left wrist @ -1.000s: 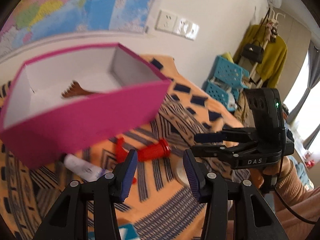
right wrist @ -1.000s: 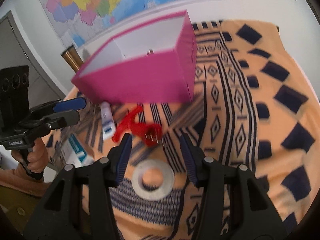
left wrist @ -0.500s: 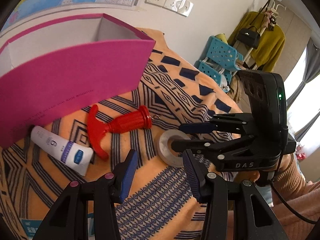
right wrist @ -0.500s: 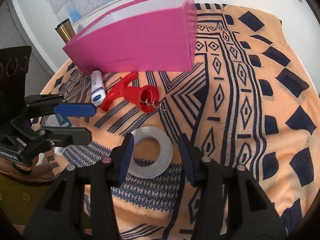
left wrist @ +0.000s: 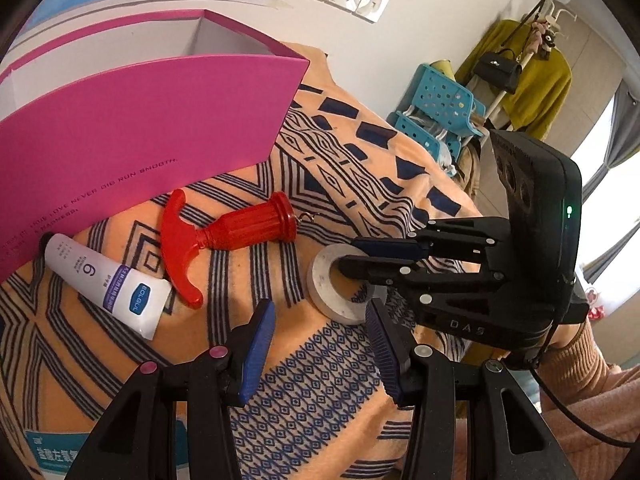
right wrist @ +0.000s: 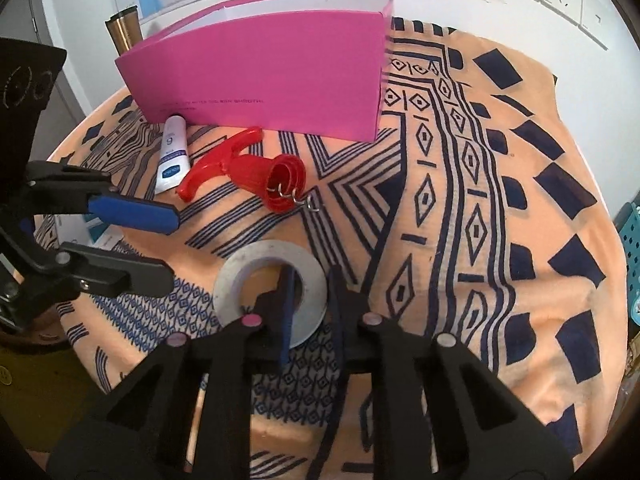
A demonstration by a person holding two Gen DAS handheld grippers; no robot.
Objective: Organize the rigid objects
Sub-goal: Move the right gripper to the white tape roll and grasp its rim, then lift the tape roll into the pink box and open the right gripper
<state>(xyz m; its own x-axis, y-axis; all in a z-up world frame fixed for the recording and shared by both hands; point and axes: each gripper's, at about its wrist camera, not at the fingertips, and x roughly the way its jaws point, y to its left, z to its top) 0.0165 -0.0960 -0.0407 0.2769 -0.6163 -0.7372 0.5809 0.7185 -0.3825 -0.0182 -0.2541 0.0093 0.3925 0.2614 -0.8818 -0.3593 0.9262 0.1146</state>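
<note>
Patterned orange cloth (right wrist: 460, 208) covers surface, open room at right toward edge. Pink box (right wrist: 272, 76) stands at back, printed "...LOVE NEVER DID RUN SMOOTH." Red T-handled tool (left wrist: 224, 236) and white tube (left wrist: 108, 284) marked "6" lie just before box. Right gripper (right wrist: 310, 300), lettered "DAS", clenched on tape roll (right wrist: 240, 280) rim, near front edge. Left gripper (left wrist: 320, 344) released, hovering beside roll.

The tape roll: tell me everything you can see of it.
The tape roll is a flat, pale grey-white ring with a wide round hole, lying on its side on the patterned orange blanket, in front of the red-handled tool. The right gripper straddles its near-right wall, one finger inside the hole and one outside; whether the pads already press it is unclear. The left gripper is apart from it.
</note>
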